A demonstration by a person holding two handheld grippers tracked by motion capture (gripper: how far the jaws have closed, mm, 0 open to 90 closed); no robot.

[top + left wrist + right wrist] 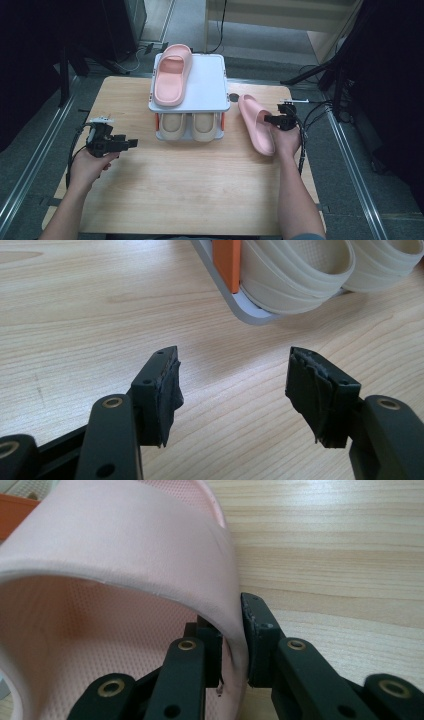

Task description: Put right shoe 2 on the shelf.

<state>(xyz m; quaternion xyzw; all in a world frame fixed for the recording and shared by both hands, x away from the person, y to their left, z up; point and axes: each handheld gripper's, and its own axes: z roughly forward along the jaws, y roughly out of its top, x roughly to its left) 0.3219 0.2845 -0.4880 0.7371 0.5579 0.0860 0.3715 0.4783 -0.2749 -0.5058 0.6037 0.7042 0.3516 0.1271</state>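
A pink slipper (pixel 255 125) lies on the wooden table (pixel 190 185) to the right of a white two-level rack (pixel 210 85). My right gripper (pixel 272 120) is shut on the side of its strap (pixel 125 545), one jaw inside the strap and one outside, with the pads of the right gripper (pixel 231 616) pinching the soft wall. A matching pink slipper (pixel 172 75) rests on the rack's top shelf. Two beige slippers (pixel 172 126) sit on the lower shelf. My left gripper (pixel 132 143) hovers open over bare wood left of the rack, and nothing is between the jaws of the left gripper (pixel 232 370).
The rack's lower tray edge and an orange post (pixel 227 262) lie just ahead of the left gripper, with the beige slippers (pixel 295 275) behind them. Metal rails run along both sides of the table. Cables trail off the right edge (pixel 312 112).
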